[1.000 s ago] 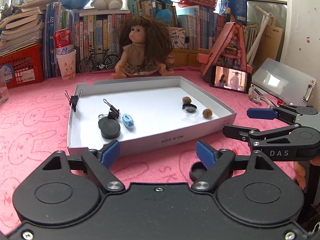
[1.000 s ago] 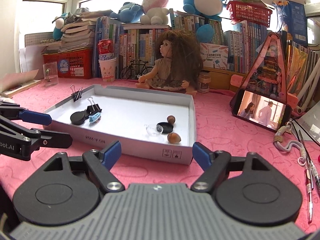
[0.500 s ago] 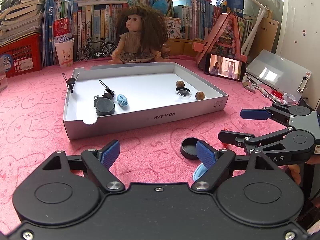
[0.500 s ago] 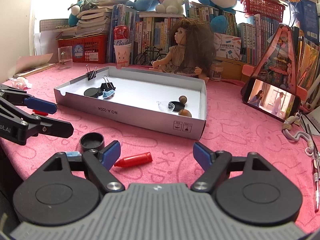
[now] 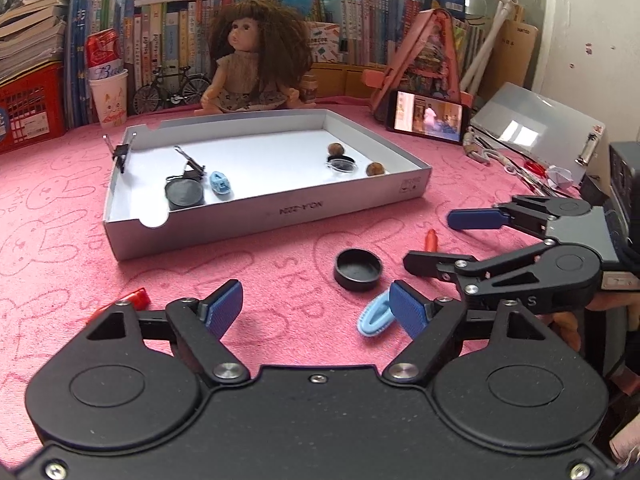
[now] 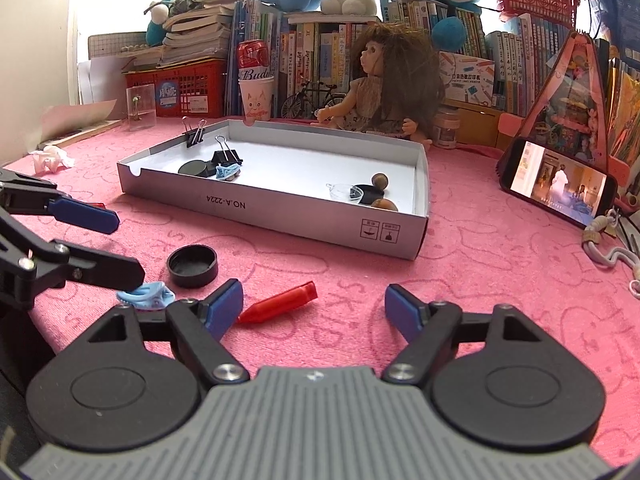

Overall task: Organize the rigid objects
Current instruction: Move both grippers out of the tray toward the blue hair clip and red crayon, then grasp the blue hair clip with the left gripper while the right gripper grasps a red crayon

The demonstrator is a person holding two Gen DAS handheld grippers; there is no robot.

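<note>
A white tray (image 5: 280, 212) (image 6: 280, 210) on the pink cloth holds binder clips (image 5: 190, 164), a black cap (image 5: 184, 194), a light blue clip (image 5: 220, 183), two nuts (image 5: 376, 169) and a clear lid (image 5: 342, 165). On the cloth in front lie a black cap (image 5: 357, 269) (image 6: 193, 266), a light blue clip (image 5: 376, 316) (image 6: 147, 295) and a red piece (image 6: 280, 307) (image 5: 431, 239). Another red piece (image 5: 134, 298) lies left. My left gripper (image 5: 316, 308) is open and empty above the cloth. My right gripper (image 6: 314, 308) is open and empty, near the red piece.
A doll (image 5: 252, 64), books, a cup with a can (image 5: 106, 88) and a red basket (image 5: 28, 108) line the back. A phone (image 5: 426, 118) on a stand, a clipboard (image 5: 536, 128) and cords lie to the right. A crumpled tissue (image 6: 50, 159) lies left.
Both grippers have pulled back from the tray toward the near edge. The loose black cap, blue clip and red pieces on the cloth have come into view.
</note>
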